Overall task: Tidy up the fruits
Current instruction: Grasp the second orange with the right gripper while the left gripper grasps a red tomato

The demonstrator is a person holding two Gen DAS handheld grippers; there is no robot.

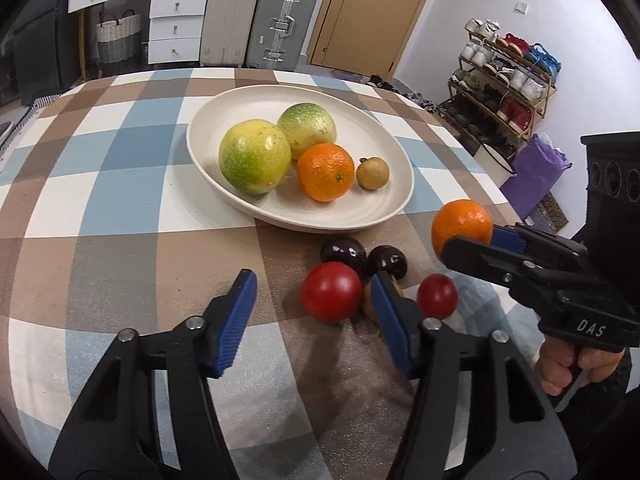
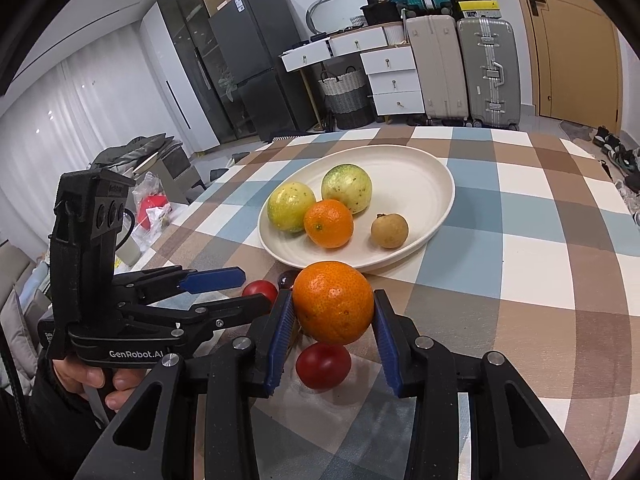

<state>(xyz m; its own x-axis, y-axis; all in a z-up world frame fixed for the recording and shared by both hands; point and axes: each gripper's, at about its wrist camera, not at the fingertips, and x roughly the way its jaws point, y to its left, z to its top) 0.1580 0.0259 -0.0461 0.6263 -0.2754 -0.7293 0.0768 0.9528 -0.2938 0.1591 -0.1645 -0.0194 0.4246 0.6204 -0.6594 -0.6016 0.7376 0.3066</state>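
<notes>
Right jaws: we see the right gripper (image 2: 334, 342) clamped on an orange (image 2: 333, 302), its blue pads (image 2: 282, 340) pressing the fruit from both sides and holding it clear of the cloth, just in front of the plate's near rim.
Left jaws: our left gripper (image 1: 314, 318) stands apart with nothing between its pads; its tips are low over the cloth, and its right finger (image 1: 390, 320) is just in front of the loose fruit.
Under the held orange: a small red fruit (image 2: 323, 365) lies on the cloth directly below.
Loose fruit: a larger red fruit (image 1: 331, 291) lies just beside the left gripper's right finger, with two dark plums (image 1: 343, 251) (image 1: 387, 261) behind it, close together; a brownish fruit (image 1: 370, 300) sits mostly hidden behind that finger, so we cannot tell what it is.
Plate: a cream oval plate (image 1: 224, 98) sits mid-table and holds two yellow-green round fruits (image 1: 254, 156) (image 1: 306, 129), touching; a second orange (image 1: 325, 172) in front of them; and a small tan fruit (image 1: 372, 173) just beside that orange.
Table: a checked cloth (image 1: 120, 208) of brown, blue and white covers it.
Hands: we see a hand (image 2: 94, 380) gripping the left gripper's handle, and another (image 1: 568, 364) on the right one.
Room: suitcases (image 2: 464, 68), white drawers (image 2: 394, 80) and a shoe rack (image 1: 504, 84) stand beyond.
</notes>
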